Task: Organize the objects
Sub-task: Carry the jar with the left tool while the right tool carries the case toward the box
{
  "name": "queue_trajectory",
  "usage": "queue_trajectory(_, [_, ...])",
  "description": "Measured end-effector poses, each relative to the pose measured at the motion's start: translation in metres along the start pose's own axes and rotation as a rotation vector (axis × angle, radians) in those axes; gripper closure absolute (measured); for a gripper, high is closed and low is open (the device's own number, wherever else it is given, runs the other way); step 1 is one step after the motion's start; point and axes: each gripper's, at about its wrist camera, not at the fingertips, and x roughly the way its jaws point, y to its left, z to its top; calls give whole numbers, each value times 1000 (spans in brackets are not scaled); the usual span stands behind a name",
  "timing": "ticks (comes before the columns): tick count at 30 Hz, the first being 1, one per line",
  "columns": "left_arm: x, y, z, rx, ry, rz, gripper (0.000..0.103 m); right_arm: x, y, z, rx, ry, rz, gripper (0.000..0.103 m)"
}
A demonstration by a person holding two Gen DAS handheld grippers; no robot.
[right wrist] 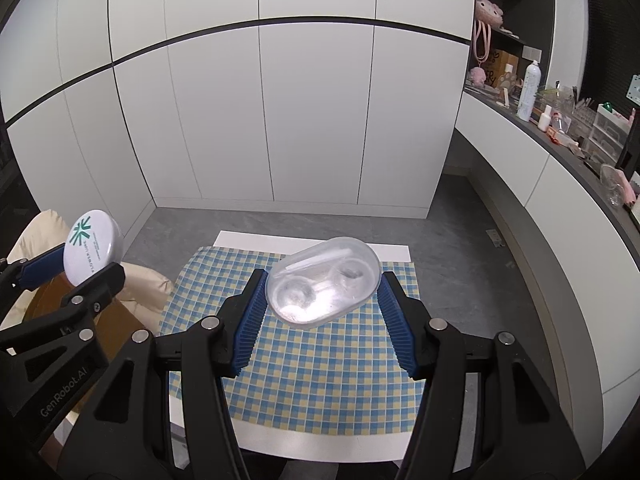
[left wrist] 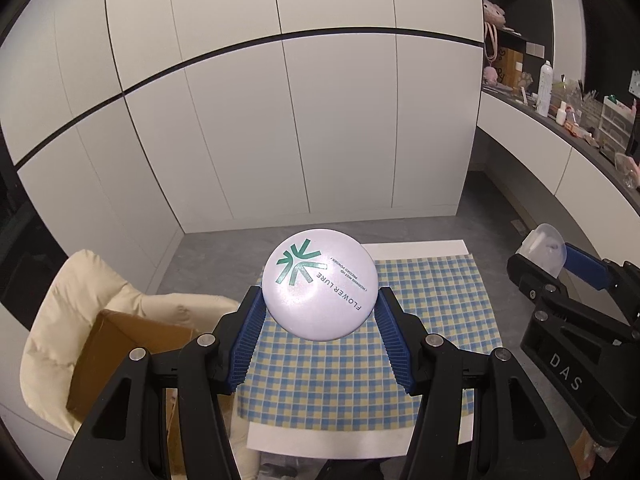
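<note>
We hold a round white compact (left wrist: 320, 290) in our left claw (left wrist: 320, 300) — its blue pads (left wrist: 250, 336) pressed on either edge — lifted above the checked cloth (left wrist: 360, 368). Our right claw (right wrist: 322, 290) grips a clear oval case (right wrist: 323, 285) the same way, over that cloth's middle. Left of the cloth sits a cardboard box (left wrist: 120, 352) on a cream cushion (left wrist: 60, 320).

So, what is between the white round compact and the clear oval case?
Nothing. In the right wrist view, only checkered cloth and grey floor show behind the gap between compact and case, each held up in its own gripper.
</note>
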Motion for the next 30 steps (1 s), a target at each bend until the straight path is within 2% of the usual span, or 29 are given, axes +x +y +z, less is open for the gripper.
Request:
queue_trajectory(8, [-32,5,-32,-4,-1,-13,46,-32,0,-31,6,-8,14,45])
queue_trajectory(12, [-45,8,-46,-26,-20,10,46,-47,5,-51,-8,-12,28,45])
queue_trajectory(21, [-69,9,-83,-31,-26,7,46,-74,13,-98,-19,-4,69,45])
queue_trajectory(30, [-84,7,-124,-13,-31,-37,46,-83,0,-148,25,30,121,45])
